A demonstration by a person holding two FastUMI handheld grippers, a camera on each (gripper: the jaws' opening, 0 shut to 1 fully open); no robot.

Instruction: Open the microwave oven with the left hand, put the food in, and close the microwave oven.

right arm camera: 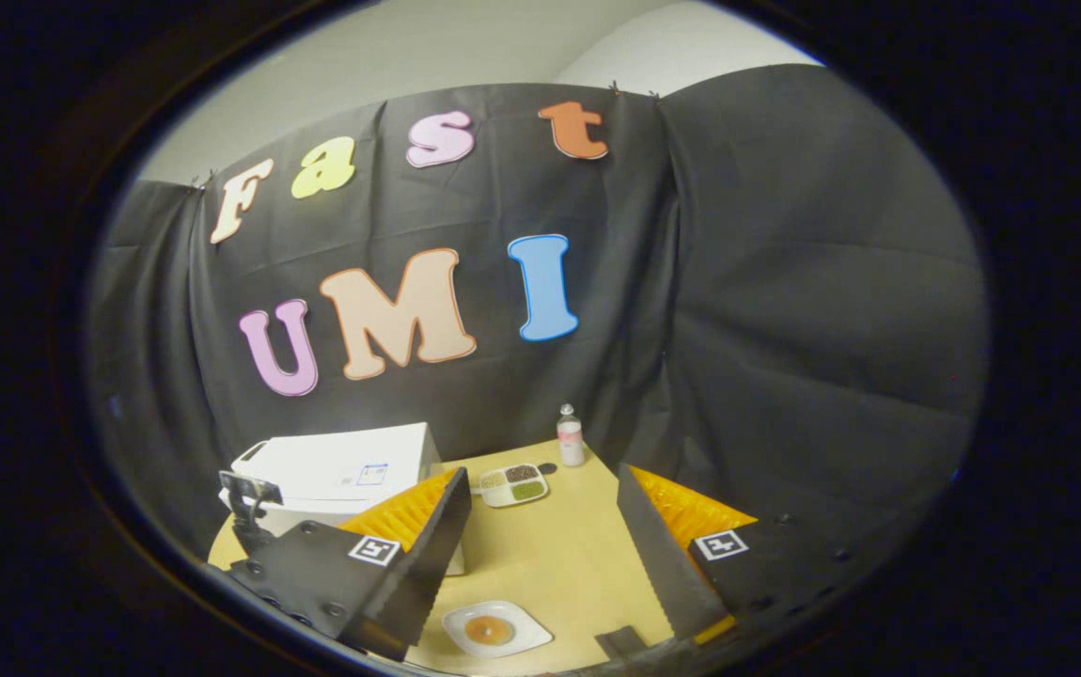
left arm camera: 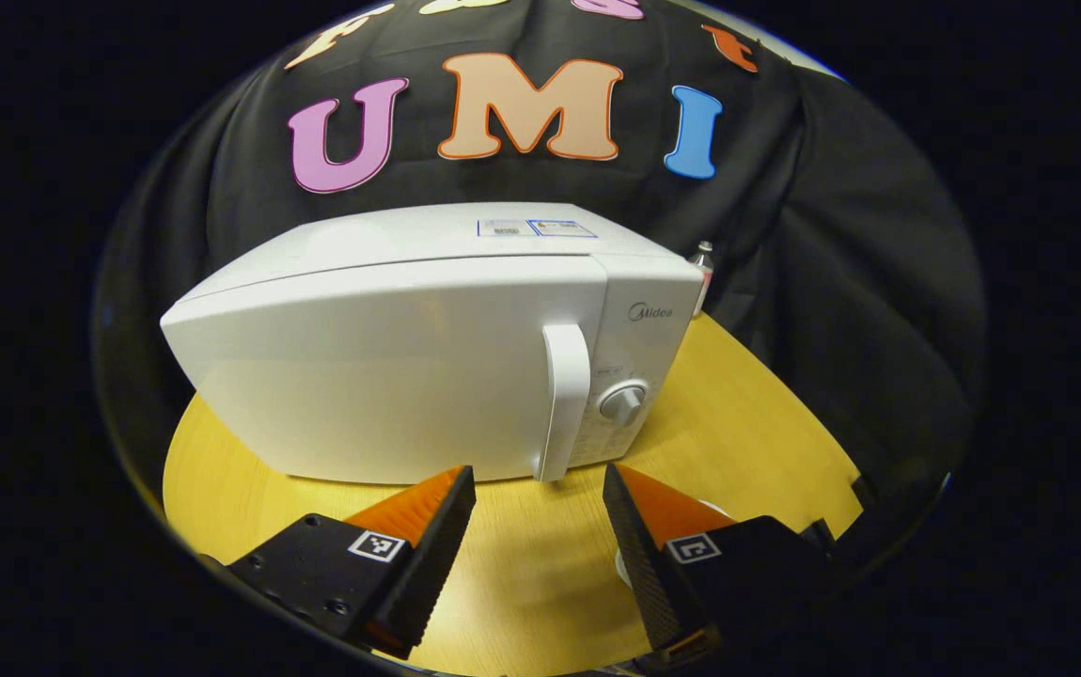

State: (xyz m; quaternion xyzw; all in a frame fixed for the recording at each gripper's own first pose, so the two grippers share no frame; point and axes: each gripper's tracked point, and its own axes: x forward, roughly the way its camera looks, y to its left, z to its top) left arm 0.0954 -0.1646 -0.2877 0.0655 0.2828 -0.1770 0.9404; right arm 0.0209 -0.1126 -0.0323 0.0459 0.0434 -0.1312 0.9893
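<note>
Through the left gripper view I see my left tongs (left arm camera: 539, 527) spread apart with nothing between them, hovering over the yellow wooden surface (left arm camera: 766, 423). The white microwave oven (left arm camera: 428, 348) stands on that surface at twelve o'clock from the tongs, its door shut. Its vertical handle (left arm camera: 567, 400) sits just past the gap between my fingers, not touched by either. A round dial (left arm camera: 622, 401) is at three o'clock of the handle. A small bottle (left arm camera: 703, 273) peeks out behind the oven's far right corner.

In the right gripper view my right tongs (right arm camera: 545, 545) also stand apart and empty, held higher above the surface. The food, a white plate with a brown round piece (right arm camera: 493, 628), lies on the surface at six o'clock, just under the gap between the fingers. The microwave oven is at ten o'clock, partly hidden behind my left finger. A divided tray of food (right arm camera: 514, 483) rests at twelve o'clock, beside the oven, with the bottle behind it near the black cloth wall (right arm camera: 785, 329).
</note>
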